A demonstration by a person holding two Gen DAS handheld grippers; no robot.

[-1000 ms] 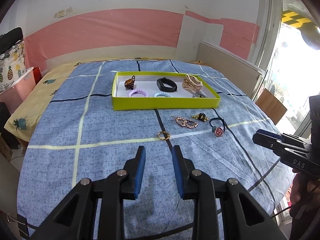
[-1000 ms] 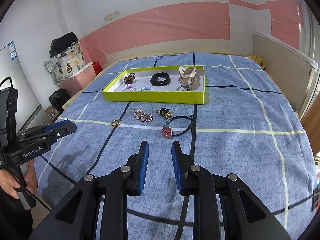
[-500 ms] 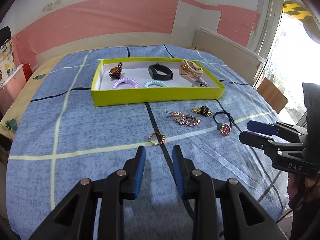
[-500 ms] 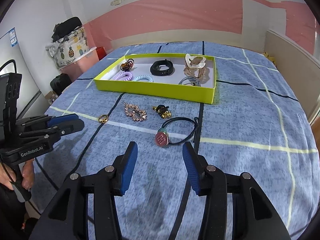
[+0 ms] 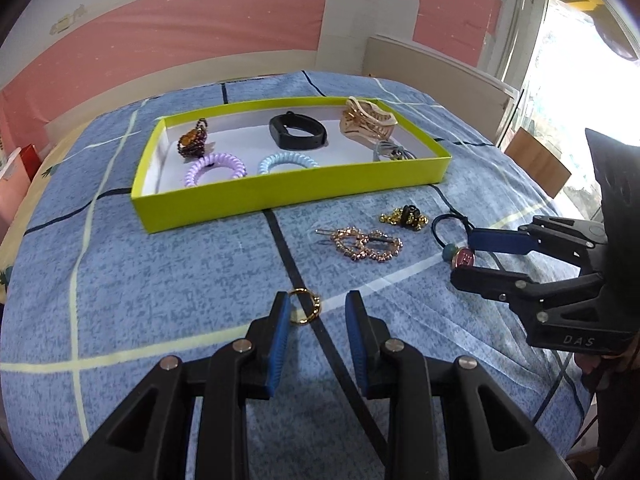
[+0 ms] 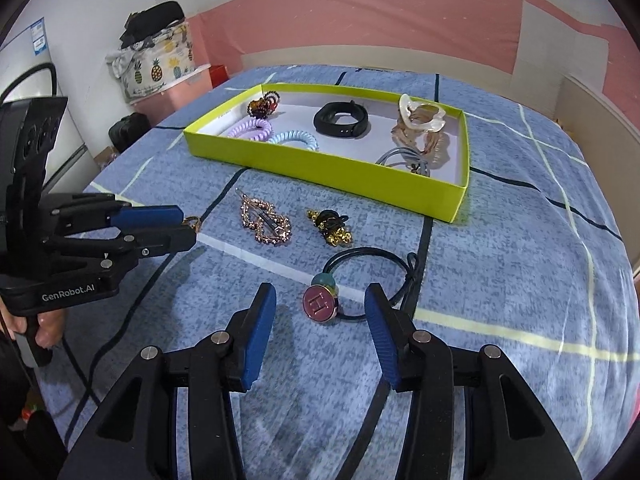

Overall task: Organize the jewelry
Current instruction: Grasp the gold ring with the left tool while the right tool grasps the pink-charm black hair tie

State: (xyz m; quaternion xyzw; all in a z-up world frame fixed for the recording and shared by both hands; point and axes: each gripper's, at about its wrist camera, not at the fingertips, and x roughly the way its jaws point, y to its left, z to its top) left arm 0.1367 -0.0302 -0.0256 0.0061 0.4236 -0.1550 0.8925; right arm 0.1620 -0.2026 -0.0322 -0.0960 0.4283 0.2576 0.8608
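A yellow-green tray (image 5: 288,194) (image 6: 332,166) on the blue bed holds hair ties, a black band, a claw clip and a brooch. In front of it lie a gold ring (image 5: 305,305) (image 6: 193,222), a rhinestone hair clip (image 5: 362,243) (image 6: 266,224), a gold-and-black charm (image 5: 406,216) (image 6: 332,227) and a black hair tie with a pink "H" button (image 6: 319,303) (image 5: 463,258). My left gripper (image 5: 318,310) (image 6: 186,224) is open, its tips either side of the ring. My right gripper (image 6: 320,312) (image 5: 468,258) is open around the pink button.
The bed has a blue checked cover (image 5: 160,264). A pineapple-print bag on a pink box (image 6: 160,68) stands at the left wall. A wooden headboard (image 5: 436,76) and a bright window (image 5: 568,80) are at the right.
Both grippers moved forward and down toward the loose jewelry. The right jaws opened wider and now frame the pink button. The left tips reached the gold ring.
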